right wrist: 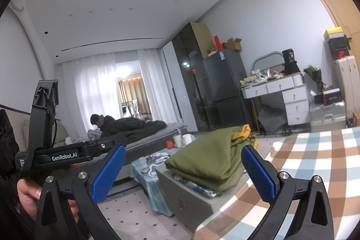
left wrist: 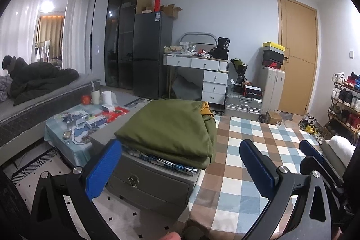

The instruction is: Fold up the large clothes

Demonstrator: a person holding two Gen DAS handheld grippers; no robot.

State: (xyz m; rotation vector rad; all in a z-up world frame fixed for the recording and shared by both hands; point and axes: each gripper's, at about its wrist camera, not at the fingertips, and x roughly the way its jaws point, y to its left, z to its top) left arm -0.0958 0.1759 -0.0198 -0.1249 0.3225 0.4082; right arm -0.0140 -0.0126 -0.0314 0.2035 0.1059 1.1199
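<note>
A folded olive-green garment (left wrist: 171, 127) with a yellow lining at its far end lies on a folded plaid cloth (left wrist: 162, 161). Both rest on a grey drawer cabinet (left wrist: 148, 186) beside the table with the checked cloth (left wrist: 247, 138). My left gripper (left wrist: 180, 156) is open and empty, hovering just in front of the stack. My right gripper (right wrist: 183, 168) is also open and empty, facing the same green garment (right wrist: 207, 156) from the table side. A hand (right wrist: 27, 192) holds the left gripper's black body (right wrist: 67, 154) at the left of the right wrist view.
A low table with a pale blue cloth (left wrist: 56, 134) and clutter stands left of the cabinet. A person in dark clothes (left wrist: 33, 75) lies on the bed behind it. Further back are a dark fridge (left wrist: 150, 55), a white desk (left wrist: 202, 64), suitcases (left wrist: 272, 87), a shoe rack (left wrist: 344, 102) and a door (left wrist: 297, 48).
</note>
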